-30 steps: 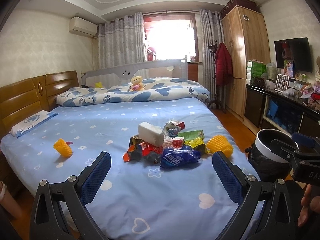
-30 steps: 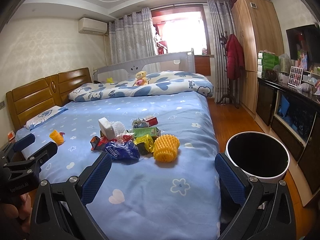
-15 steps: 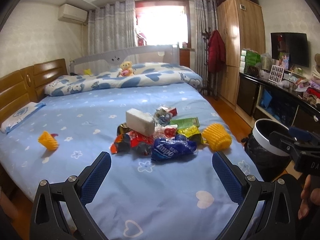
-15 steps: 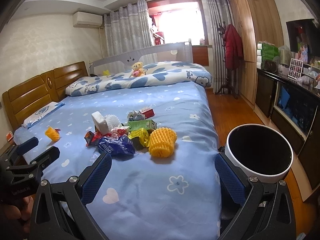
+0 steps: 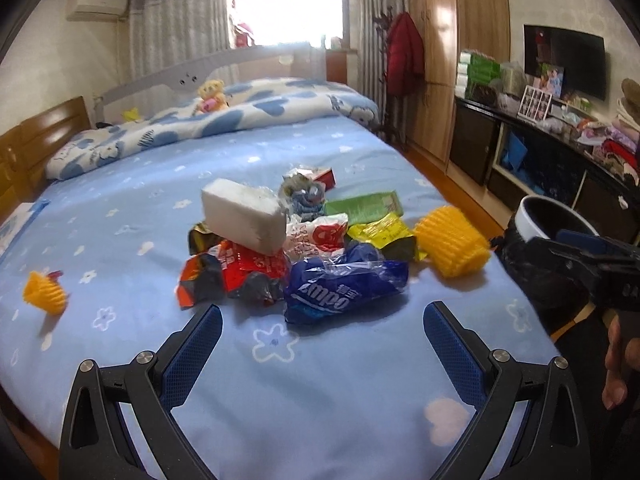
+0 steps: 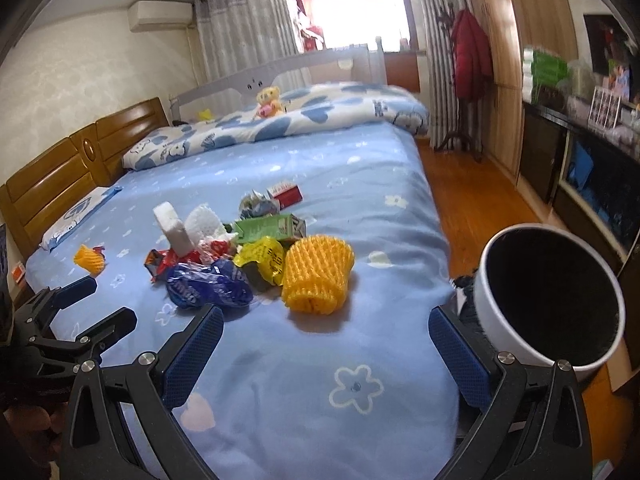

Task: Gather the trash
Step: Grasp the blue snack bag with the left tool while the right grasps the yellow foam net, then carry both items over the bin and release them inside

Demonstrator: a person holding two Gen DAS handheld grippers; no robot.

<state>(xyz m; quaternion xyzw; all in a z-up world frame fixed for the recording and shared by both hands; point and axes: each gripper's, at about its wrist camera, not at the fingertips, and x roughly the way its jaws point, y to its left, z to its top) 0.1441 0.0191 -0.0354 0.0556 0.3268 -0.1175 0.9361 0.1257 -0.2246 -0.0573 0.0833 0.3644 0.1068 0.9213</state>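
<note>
While spread wide, left hand-held gripper (image 5: 322, 326), trash pile (image 5: 296, 248) just ahead

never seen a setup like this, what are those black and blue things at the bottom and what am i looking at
Those are handheld tongs, one in each of a person's hands, no robot. Each carries a camera looking forward along its two blue-padded fingers, so each picture shows its own tongs at the bottom.

The left tongs and right tongs are both open and hold nothing. Each also shows at the edge of the other's picture.

Below them is a bed with a blue sheet. On it lies a trash pile: a blue wrapper, a white block, a green carton, and a yellow foam net. A smaller yellow net lies apart. Beside the bed stands a white bin with a black liner.
</note>
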